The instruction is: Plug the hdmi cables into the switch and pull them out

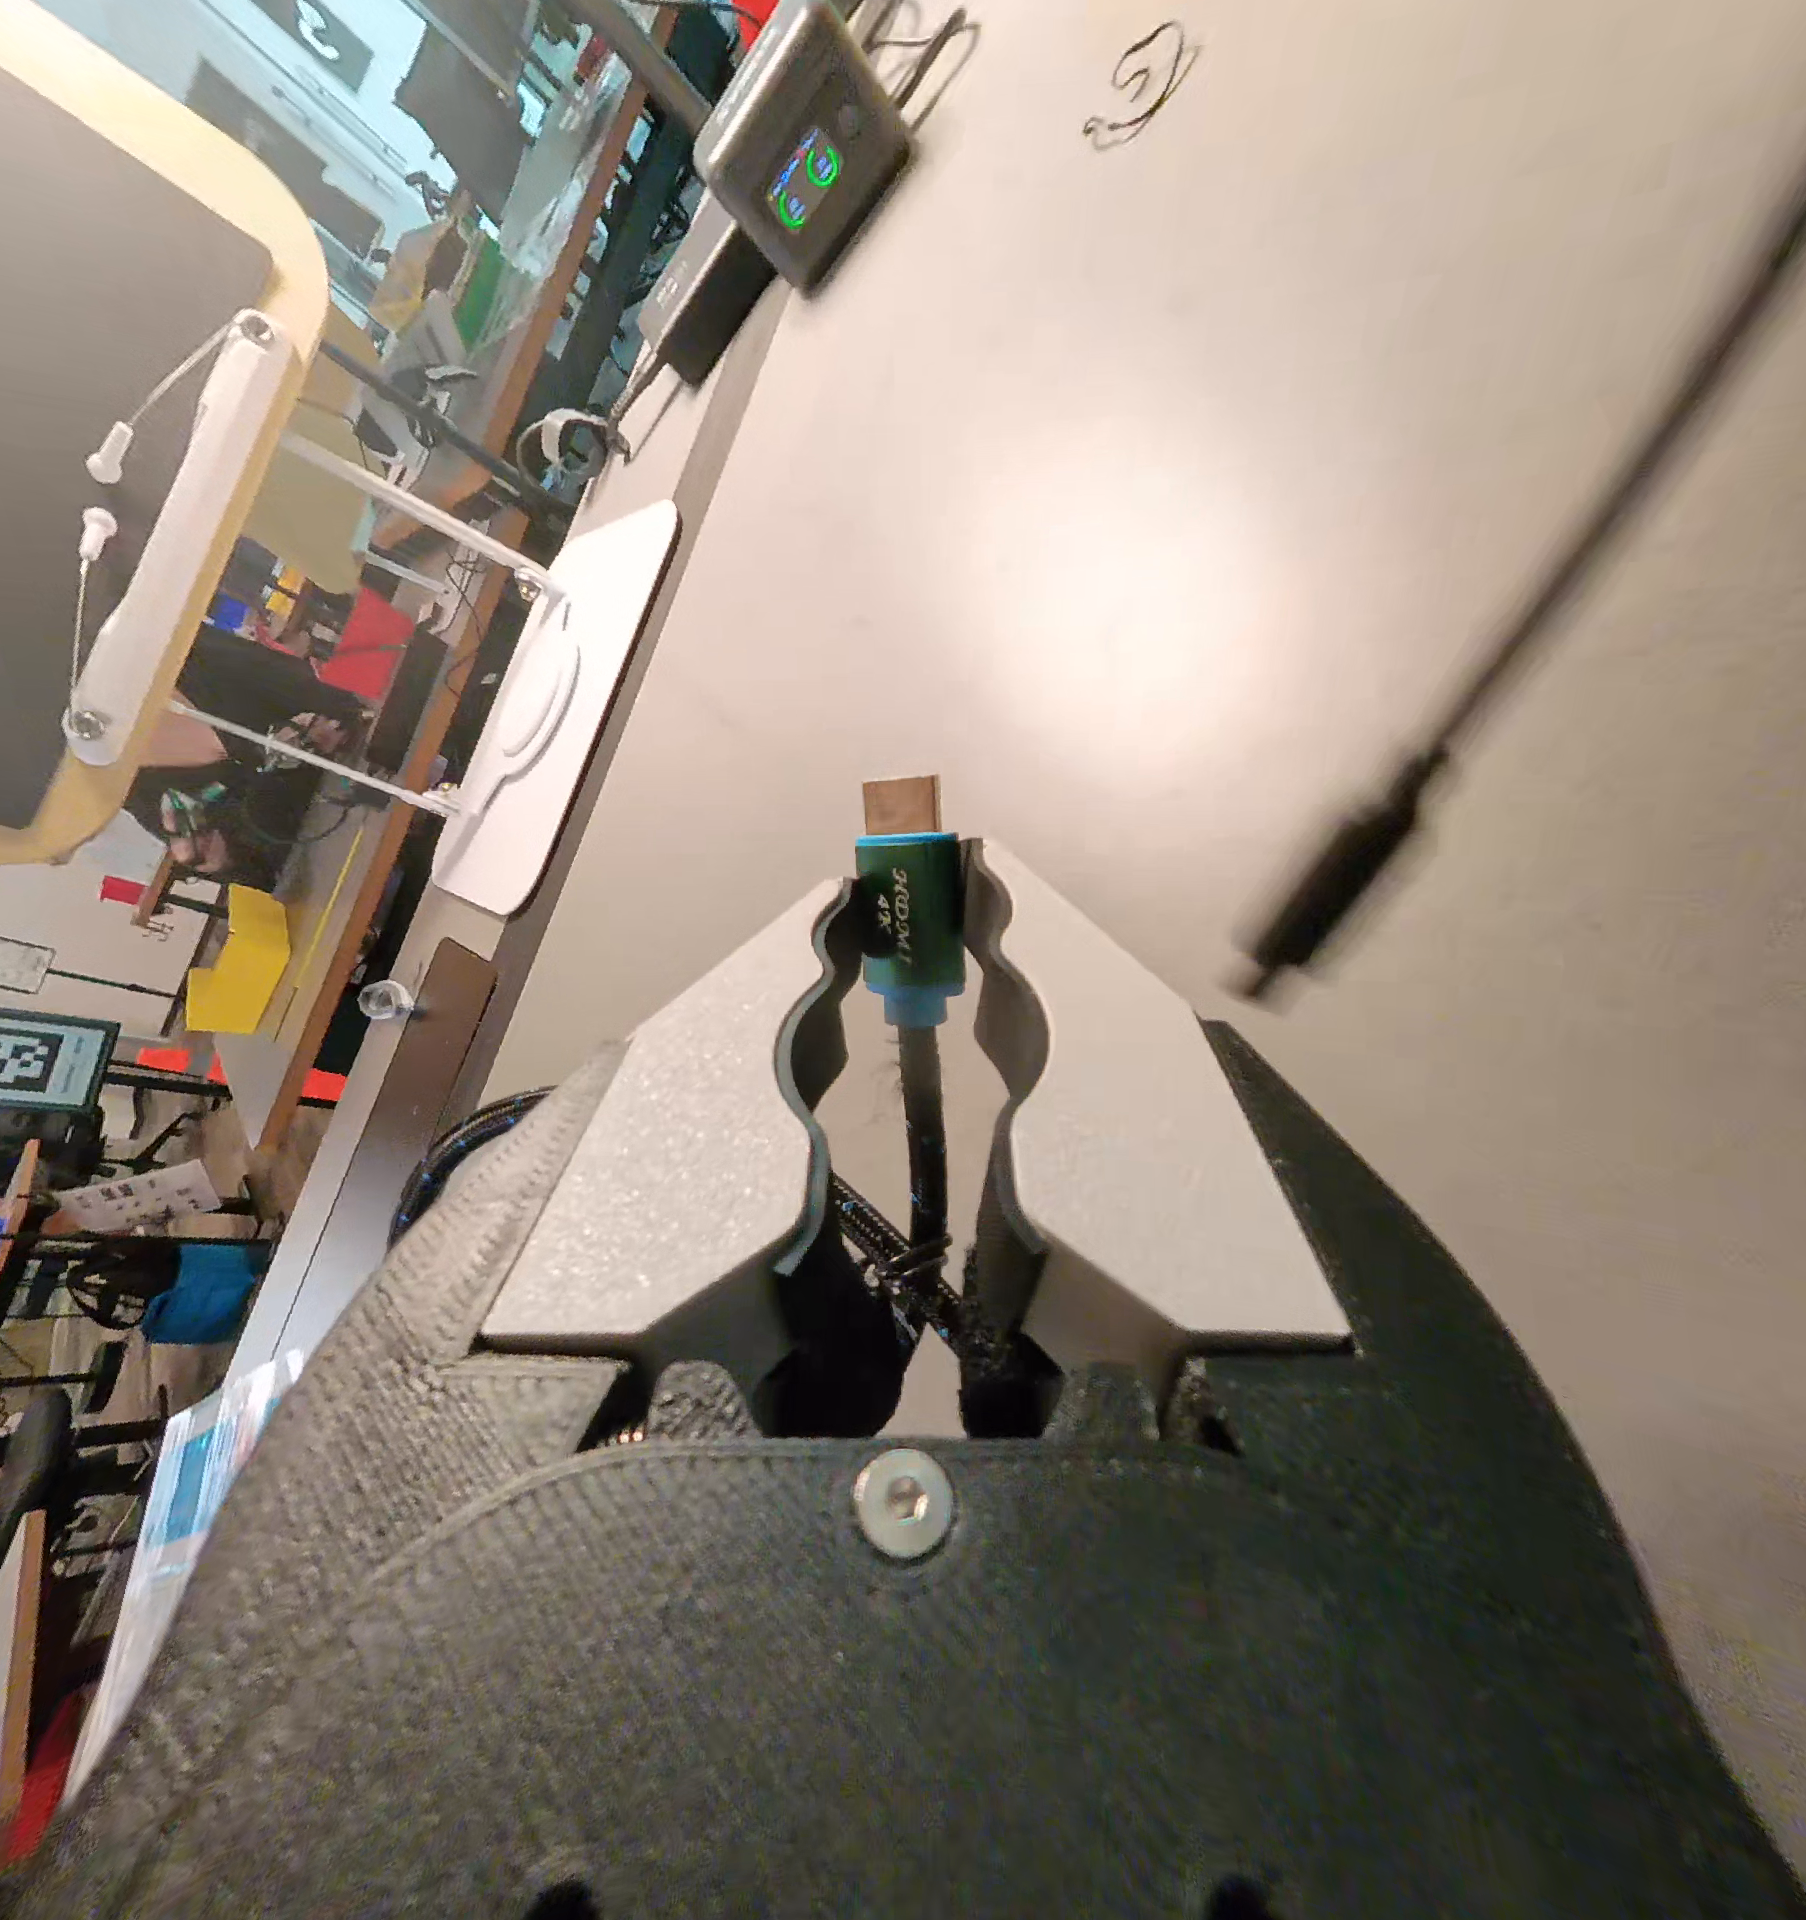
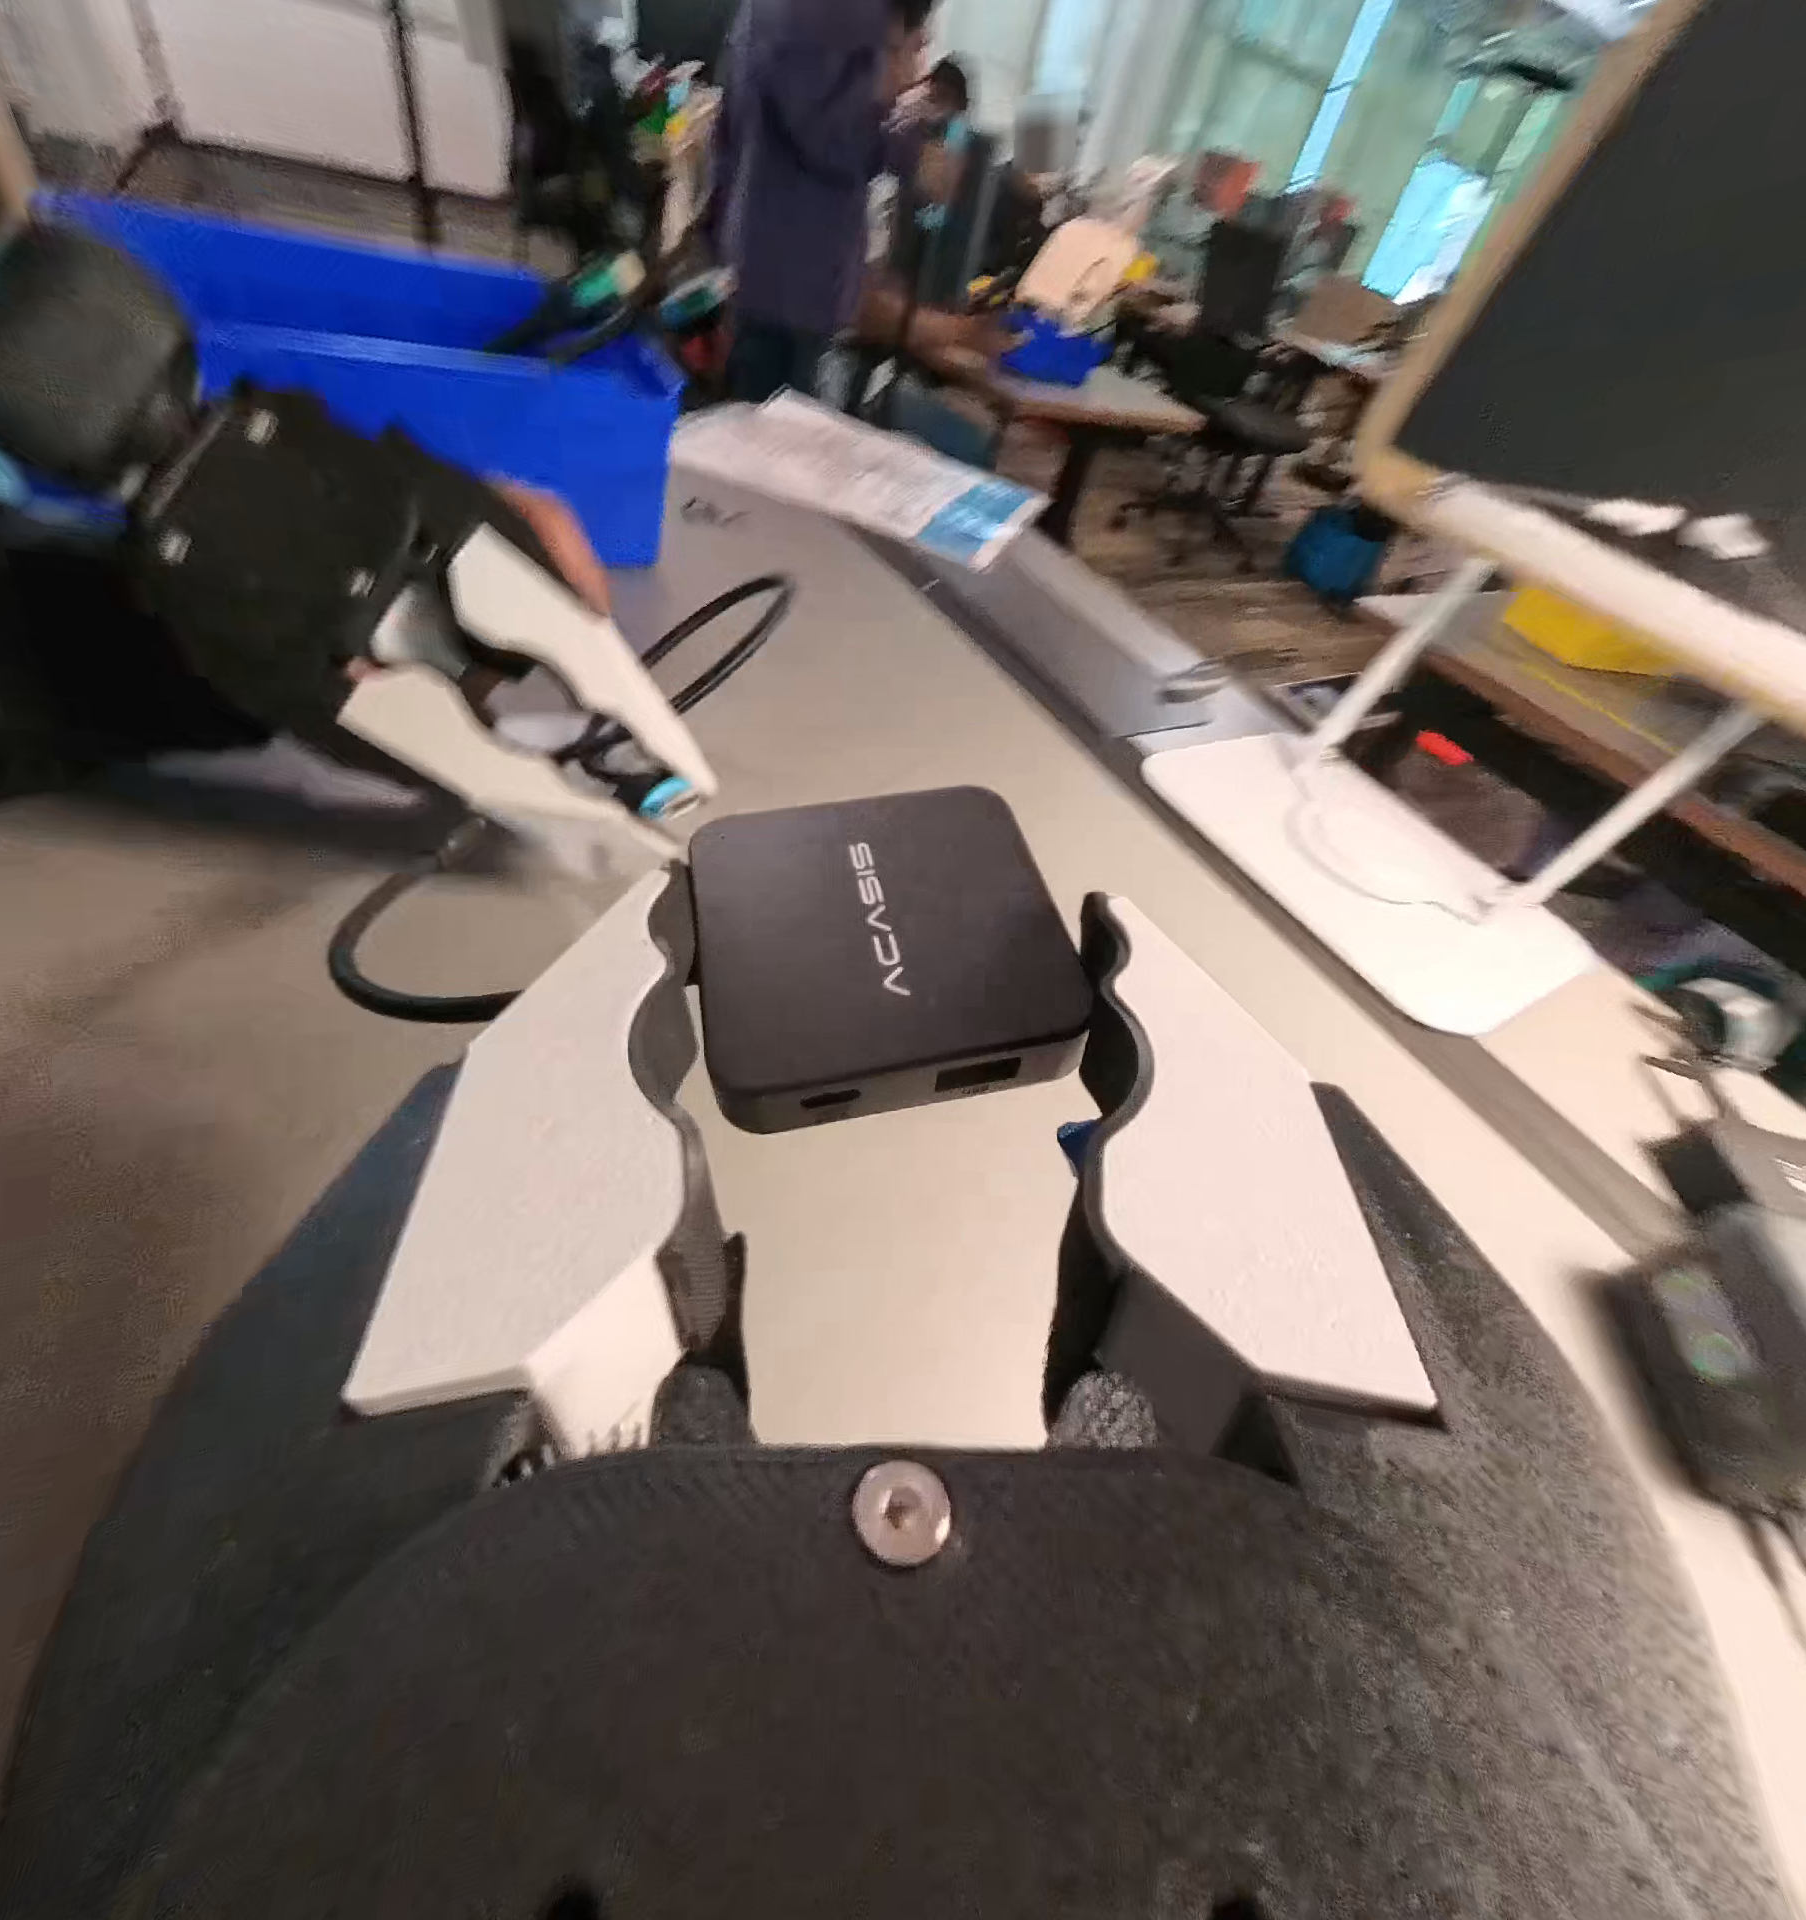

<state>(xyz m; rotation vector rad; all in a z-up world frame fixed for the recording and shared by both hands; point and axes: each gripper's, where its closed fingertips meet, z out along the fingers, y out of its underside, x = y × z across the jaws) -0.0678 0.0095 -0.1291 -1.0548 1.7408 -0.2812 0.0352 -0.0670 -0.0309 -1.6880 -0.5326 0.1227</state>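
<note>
Left gripper [image 1: 914, 914] fingers clamped on the plug [image 1: 904, 914] housing (rigid, cable stiff behind); right gripper [image 2: 883, 961] fingers clamped on the switch [image 2: 878, 956] sides, judged light, smooth, liable to slip.

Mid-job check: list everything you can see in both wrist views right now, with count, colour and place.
HDMI plug: one, green and blue with a black braided cable, clamped in the left gripper, metal tip bare.
Switch: one, black, flat on the table between the right gripper's fingers, two ports facing the camera.
Second cable: one, black, lying loose on the table, blurred.
Power bank: one, dark grey with a lit screen, far table edge.
Lamp base: one, white, table edge.
Bin: one, blue, behind the table.
Table: one, light grey.
Left gripper: white fingers, shut on the plug.
Right gripper: white fingers, straddling the switch; contact unclear.
</note>
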